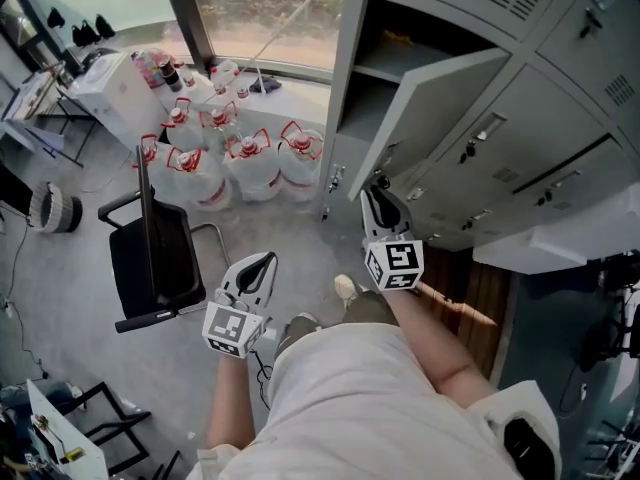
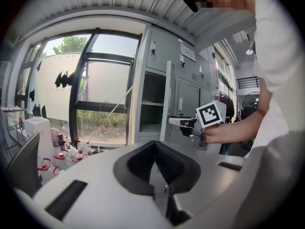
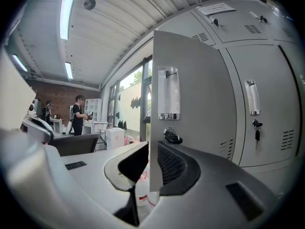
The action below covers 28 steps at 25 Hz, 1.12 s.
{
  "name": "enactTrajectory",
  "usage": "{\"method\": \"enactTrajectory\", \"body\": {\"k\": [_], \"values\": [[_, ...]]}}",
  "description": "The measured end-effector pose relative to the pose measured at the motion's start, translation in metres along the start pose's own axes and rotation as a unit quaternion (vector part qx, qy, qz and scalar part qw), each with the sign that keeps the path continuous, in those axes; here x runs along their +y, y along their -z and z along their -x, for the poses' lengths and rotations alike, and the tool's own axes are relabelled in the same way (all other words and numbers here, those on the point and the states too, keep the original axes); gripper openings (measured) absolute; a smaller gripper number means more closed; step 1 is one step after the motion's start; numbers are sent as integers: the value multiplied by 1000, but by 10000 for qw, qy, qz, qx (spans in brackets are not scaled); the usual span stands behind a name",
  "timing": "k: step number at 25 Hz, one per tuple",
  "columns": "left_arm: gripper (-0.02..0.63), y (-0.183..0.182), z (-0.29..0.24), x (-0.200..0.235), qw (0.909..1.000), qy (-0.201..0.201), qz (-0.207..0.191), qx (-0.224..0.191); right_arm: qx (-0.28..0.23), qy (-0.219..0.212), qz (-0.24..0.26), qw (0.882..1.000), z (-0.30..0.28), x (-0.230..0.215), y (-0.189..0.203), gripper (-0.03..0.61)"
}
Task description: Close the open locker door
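The right hand-held gripper (image 3: pixel 152 151), clamped on the thin locker door (image 3: pixel 190 80) edge between its jaws, may slip off mid-swing; the left hand-held gripper (image 2: pixel 155 144) is closed and empty.

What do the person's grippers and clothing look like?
Both the left gripper and right gripper are pale grey with black ribbed pads, each carrying a white cube of black square markers. The person wears a pale short-sleeved top.
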<state>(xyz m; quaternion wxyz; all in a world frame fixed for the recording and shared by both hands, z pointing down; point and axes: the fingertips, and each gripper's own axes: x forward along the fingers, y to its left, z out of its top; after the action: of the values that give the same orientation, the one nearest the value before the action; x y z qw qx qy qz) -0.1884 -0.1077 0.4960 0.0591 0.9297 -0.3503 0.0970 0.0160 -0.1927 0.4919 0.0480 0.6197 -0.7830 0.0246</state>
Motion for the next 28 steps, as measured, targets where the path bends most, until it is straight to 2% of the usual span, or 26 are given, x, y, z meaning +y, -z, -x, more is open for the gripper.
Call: {"method": "enactTrajectory", "body": {"k": [28], "values": [[3, -15, -36, 34, 9965, -826, 110, 40, 14, -901, 240, 9956, -85, -11, -9, 65]]}}
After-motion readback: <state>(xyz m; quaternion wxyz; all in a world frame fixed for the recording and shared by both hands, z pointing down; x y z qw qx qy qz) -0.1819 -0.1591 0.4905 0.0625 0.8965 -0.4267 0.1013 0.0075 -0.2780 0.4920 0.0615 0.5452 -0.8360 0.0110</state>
